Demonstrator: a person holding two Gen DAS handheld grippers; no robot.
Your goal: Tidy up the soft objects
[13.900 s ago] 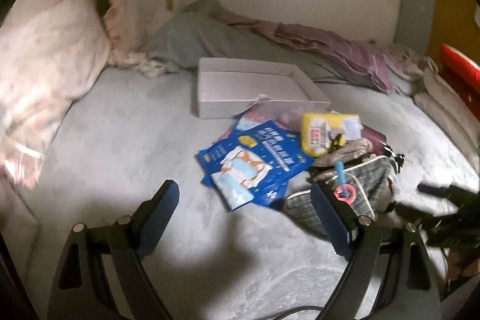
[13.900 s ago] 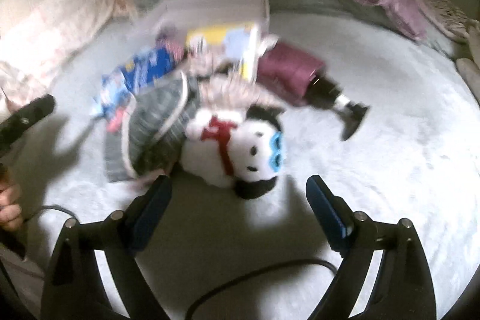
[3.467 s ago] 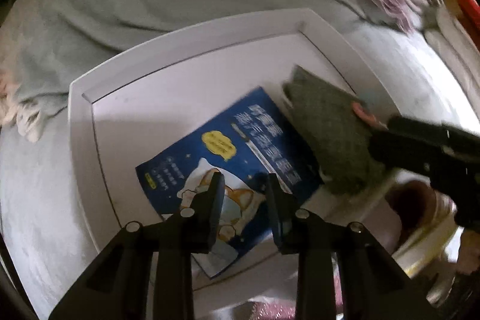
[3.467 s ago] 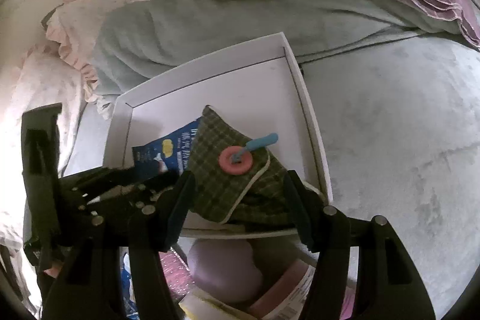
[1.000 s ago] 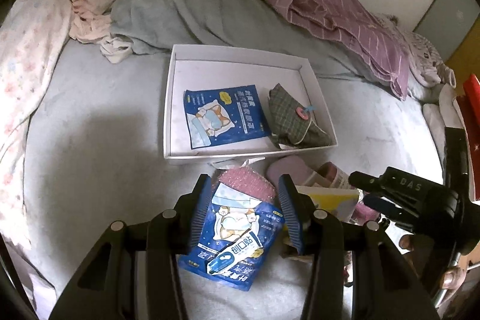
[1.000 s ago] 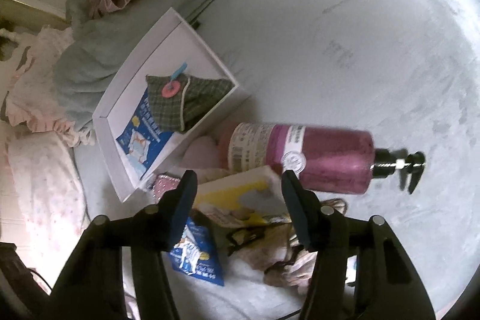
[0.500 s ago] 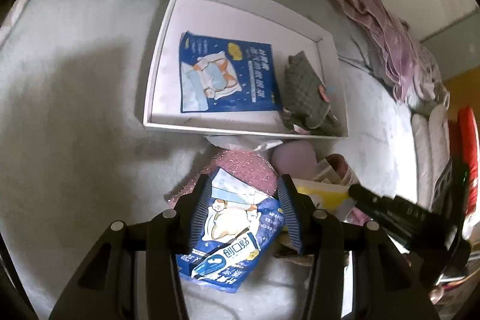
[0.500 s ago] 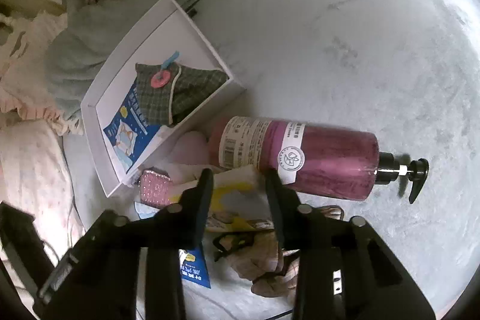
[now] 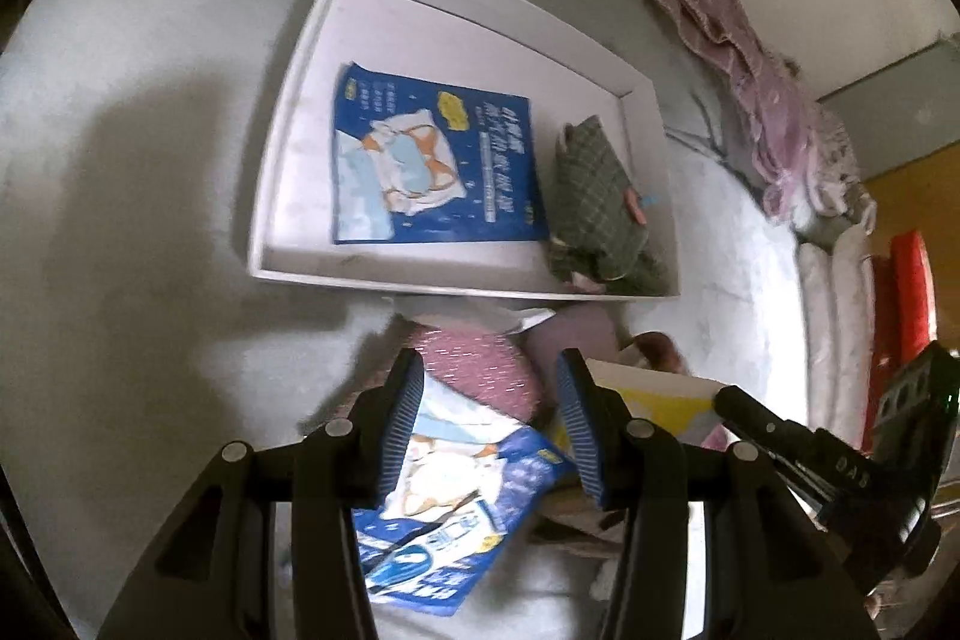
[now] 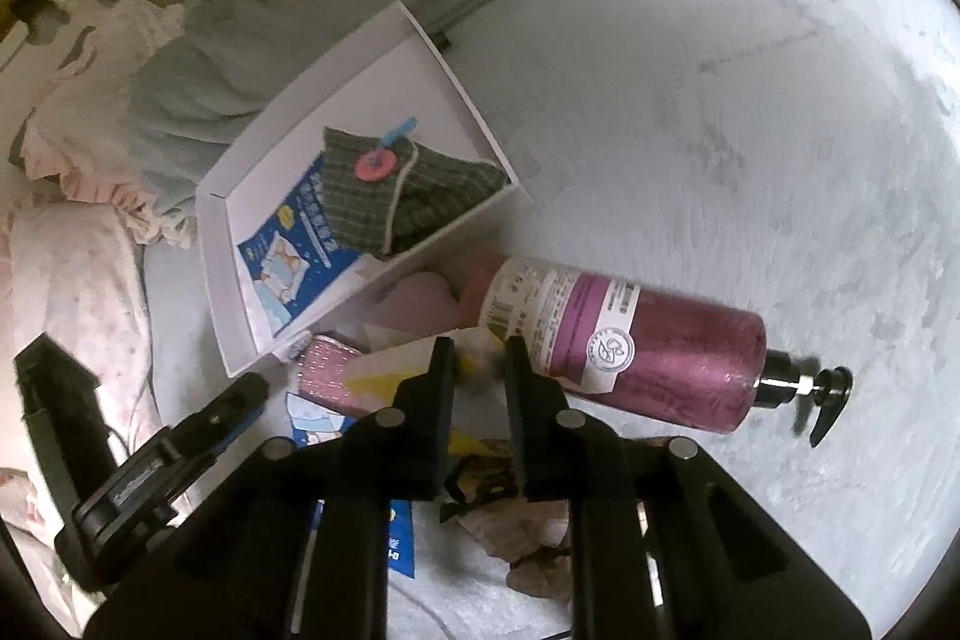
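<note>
Blue pack (image 9: 433,160) — inside white box (image 9: 288,142)

The left claw (image 9: 489,421) was held with its jaws parted. The right claw (image 10: 477,391) was narrowed to a slim gap.

- The blue packet (image 9: 438,526) near the bed's front edge is partly hidden by the left gripper (image 9: 489,424)
- The yellow packet (image 10: 384,367) is largely covered by the right gripper (image 10: 477,370), and what lies between its narrowly parted fingers is blurred
- The print on the purple pump bottle (image 10: 636,340) is too small to be read
- The pink item (image 10: 420,301) by the white tray (image 10: 216,244) is mostly hidden
</note>
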